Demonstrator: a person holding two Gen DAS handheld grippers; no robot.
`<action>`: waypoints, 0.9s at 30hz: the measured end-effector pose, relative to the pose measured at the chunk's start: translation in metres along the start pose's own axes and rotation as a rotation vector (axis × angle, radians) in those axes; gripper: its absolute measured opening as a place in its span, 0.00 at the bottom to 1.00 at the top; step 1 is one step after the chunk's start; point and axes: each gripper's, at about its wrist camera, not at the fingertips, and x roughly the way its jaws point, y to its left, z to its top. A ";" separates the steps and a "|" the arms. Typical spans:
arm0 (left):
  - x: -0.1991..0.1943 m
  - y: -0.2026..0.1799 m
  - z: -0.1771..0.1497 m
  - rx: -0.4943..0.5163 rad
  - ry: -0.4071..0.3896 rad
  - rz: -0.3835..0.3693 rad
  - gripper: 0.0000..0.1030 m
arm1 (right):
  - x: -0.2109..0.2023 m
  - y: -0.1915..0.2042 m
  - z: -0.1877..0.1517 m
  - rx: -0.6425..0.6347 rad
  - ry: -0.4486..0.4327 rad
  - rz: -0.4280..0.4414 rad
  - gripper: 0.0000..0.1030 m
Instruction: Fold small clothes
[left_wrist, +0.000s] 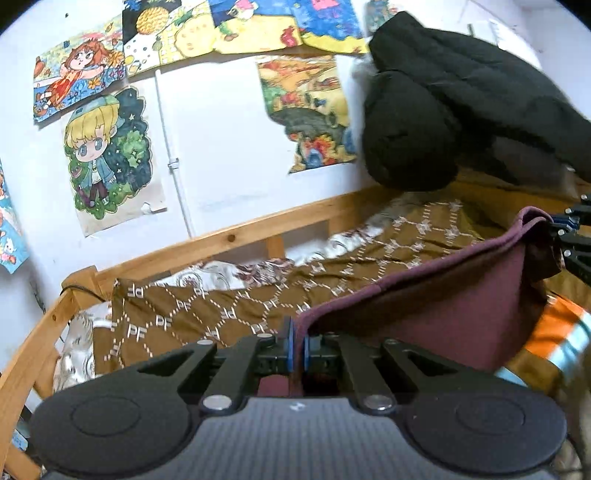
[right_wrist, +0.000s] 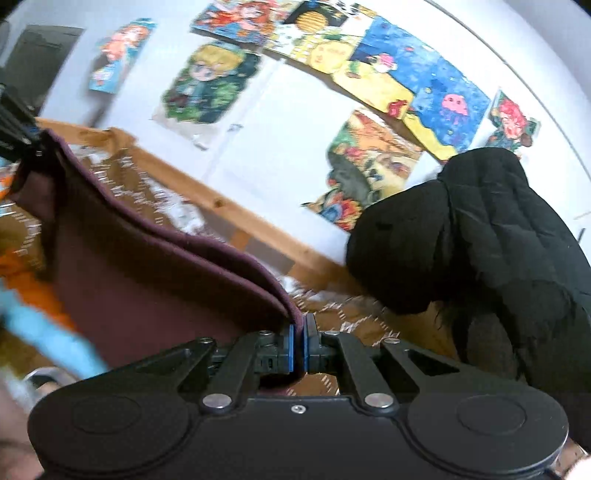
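Observation:
A small maroon garment (left_wrist: 436, 295) hangs stretched between my two grippers above the bed. My left gripper (left_wrist: 298, 341) is shut on one top corner of it, the hem pinched between the blue pads. My right gripper (right_wrist: 299, 341) is shut on the other corner of the maroon garment (right_wrist: 147, 280). Each gripper shows at the edge of the other's view: the right gripper (left_wrist: 569, 225) at the far right, the left gripper (right_wrist: 18, 129) at the far left. Below the hanging cloth lies an orange and light-blue garment (left_wrist: 554, 332), blurred.
A brown patterned bedspread (left_wrist: 221, 306) covers the bed, inside a wooden rail (left_wrist: 229, 236). A black quilted jacket (left_wrist: 443, 110) is heaped at the right against the white wall, which carries several coloured drawings (left_wrist: 107, 155).

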 end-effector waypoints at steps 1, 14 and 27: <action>0.015 0.002 0.004 0.003 0.002 0.012 0.05 | 0.017 -0.001 0.000 -0.002 -0.002 -0.018 0.04; 0.191 0.016 -0.001 0.024 0.129 0.023 0.05 | 0.205 0.015 -0.022 0.064 0.095 -0.048 0.04; 0.272 0.041 -0.045 -0.145 0.261 -0.027 0.11 | 0.277 0.036 -0.057 0.154 0.069 0.015 0.04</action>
